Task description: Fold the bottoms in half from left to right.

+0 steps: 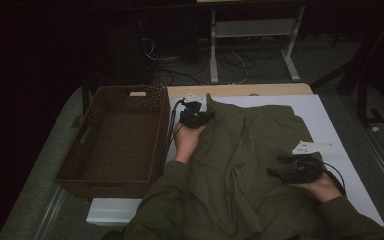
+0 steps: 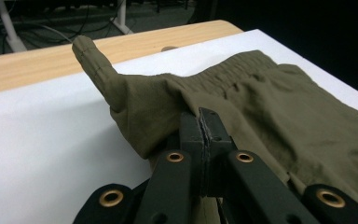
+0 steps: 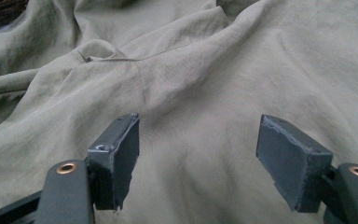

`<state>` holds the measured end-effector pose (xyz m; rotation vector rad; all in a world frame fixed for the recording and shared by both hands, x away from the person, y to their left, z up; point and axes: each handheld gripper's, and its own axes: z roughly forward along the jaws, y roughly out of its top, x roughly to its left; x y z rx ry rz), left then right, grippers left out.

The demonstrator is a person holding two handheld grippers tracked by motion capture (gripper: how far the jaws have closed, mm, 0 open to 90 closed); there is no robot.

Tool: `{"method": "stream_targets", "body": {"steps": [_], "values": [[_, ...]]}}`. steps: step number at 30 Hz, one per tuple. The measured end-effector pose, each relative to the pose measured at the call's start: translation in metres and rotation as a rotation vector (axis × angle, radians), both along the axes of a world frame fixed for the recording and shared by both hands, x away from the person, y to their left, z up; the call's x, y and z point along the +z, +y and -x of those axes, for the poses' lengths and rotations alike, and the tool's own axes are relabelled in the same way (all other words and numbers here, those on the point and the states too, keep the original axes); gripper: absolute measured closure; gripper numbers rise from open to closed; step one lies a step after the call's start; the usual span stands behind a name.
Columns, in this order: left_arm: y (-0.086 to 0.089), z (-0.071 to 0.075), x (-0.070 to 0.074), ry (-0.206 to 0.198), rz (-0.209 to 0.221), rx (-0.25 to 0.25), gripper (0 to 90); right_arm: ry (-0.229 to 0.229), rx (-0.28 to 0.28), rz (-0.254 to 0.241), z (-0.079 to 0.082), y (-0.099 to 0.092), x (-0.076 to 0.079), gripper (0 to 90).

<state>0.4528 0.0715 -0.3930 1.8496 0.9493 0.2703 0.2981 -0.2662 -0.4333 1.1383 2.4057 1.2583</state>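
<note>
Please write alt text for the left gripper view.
The left gripper, jaws shut, pinches an edge of olive green trousers near the elastic waistband. The trousers lie on a white sheet over a wooden table.

I see an olive-green garment (image 1: pixel 240 160) lying spread and rumpled across the white sheet on the tabletop, its elastic waistband at the far end. My left tool (image 2: pixel 200 122) has one far corner of it pinched between its closed pads, and a narrow flap of cloth stands up just beyond the tips. Under my right tool (image 3: pixel 198 149) the fabric lies in soft creases, between the parted pads and not gripped.
</note>
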Motion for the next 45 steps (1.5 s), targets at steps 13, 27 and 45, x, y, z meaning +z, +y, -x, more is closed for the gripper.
{"method": "stream_targets", "body": {"steps": [13, 27, 45], "values": [[-0.017, 0.003, 0.013, -0.018, 0.013, -0.052, 88.8, -0.006, 0.000, -0.006, 0.000, -0.001, 0.001, 29.7], [-0.033, 0.004, 0.022, -0.021, 0.055, -0.103, 88.8, -0.006, 0.000, -0.006, 0.000, 0.000, 0.001, 29.7], [-0.049, 0.004, 0.028, -0.007, 0.106, -0.166, 88.7, -0.011, 0.004, -0.009, 0.000, -0.001, 0.001, 29.7]]}}
